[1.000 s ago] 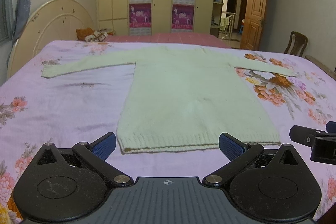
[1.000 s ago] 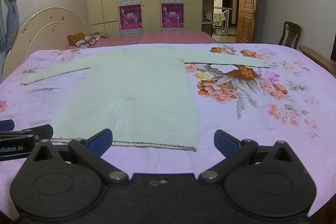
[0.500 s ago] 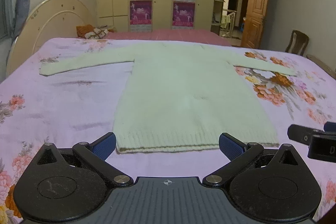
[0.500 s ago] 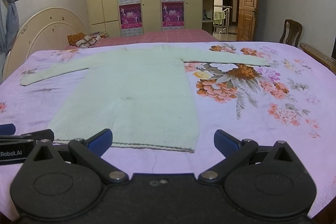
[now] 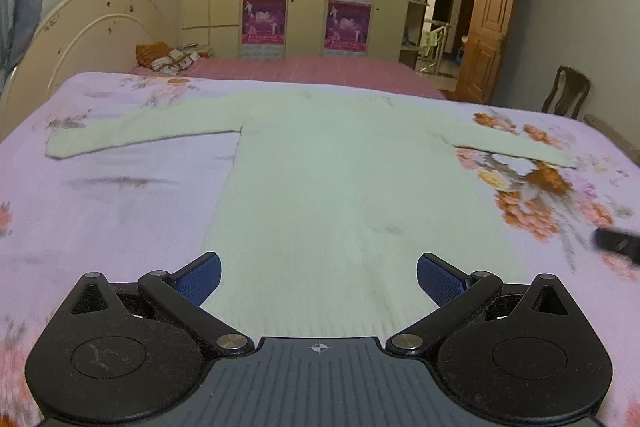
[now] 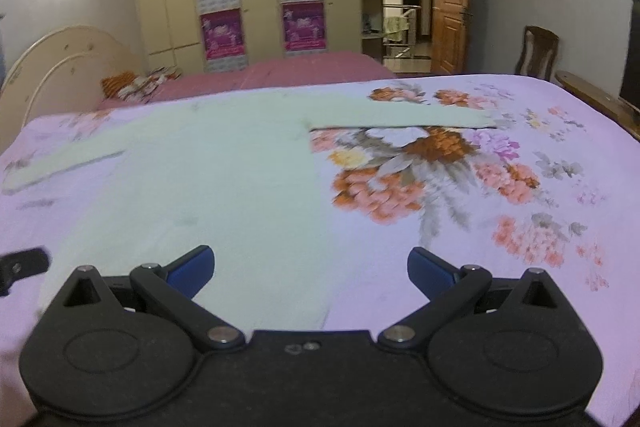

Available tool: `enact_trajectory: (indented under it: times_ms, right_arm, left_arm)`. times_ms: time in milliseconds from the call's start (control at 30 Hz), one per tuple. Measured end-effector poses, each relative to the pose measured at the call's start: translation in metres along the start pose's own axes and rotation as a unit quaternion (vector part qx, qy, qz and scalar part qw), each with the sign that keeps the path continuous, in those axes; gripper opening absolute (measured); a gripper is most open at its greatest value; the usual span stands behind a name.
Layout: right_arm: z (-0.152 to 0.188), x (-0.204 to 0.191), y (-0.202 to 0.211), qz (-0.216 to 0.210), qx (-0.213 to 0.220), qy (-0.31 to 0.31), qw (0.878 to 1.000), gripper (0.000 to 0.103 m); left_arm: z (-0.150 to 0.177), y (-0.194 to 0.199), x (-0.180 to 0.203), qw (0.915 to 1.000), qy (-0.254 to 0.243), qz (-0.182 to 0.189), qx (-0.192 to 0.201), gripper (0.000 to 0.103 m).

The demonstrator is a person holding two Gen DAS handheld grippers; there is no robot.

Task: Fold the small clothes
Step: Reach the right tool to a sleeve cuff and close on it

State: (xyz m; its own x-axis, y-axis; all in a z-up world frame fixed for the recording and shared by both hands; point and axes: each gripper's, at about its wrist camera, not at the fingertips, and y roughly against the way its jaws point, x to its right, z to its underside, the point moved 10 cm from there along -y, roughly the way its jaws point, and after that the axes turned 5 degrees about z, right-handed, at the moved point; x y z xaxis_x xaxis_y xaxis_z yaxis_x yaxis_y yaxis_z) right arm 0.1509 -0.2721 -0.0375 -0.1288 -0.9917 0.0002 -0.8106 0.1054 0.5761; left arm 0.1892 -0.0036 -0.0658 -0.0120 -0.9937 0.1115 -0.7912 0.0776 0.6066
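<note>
A pale green knit sweater lies flat on the bed, both sleeves spread out to the sides, hem toward me. It also shows in the right wrist view. My left gripper is open and empty, above the hem's middle. My right gripper is open and empty, above the sweater's lower right edge. The hem itself is hidden under both grippers. Each gripper's tip shows at the edge of the other's view: the right gripper and the left gripper.
The bed has a pink floral sheet and a cream headboard at the left. A second bed with cushions stands behind, then wardrobes, an open door and a wooden chair at the right.
Both grippers have moved forward over the sweater, so the hem has slipped from sight beneath them. Both stay open.
</note>
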Motion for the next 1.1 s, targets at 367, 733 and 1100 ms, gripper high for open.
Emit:
enact_trajectory:
  times_ms: [367, 733, 1100]
  right_arm:
    - [-0.082, 0.084, -0.11, 0.023, 0.031, -0.07, 0.997, 0.079]
    - [-0.127, 0.184, -0.25, 0.057, 0.022, -0.156, 0.986, 0.047]
    - [-0.124, 0.253, -0.33, 0.061, 0.014, -0.269, 0.961, 0.043]
  left_arm:
    - [-0.072, -0.123, -0.013, 0.9998, -0.011, -0.016, 0.0, 0.103]
    - [-0.136, -0.23, -0.032, 0.9975, -0.031, -0.056, 0.031, 0.103]
    - [-0.143, -0.295, -0.038, 0.9981, -0.022, -0.054, 0.017, 0.103]
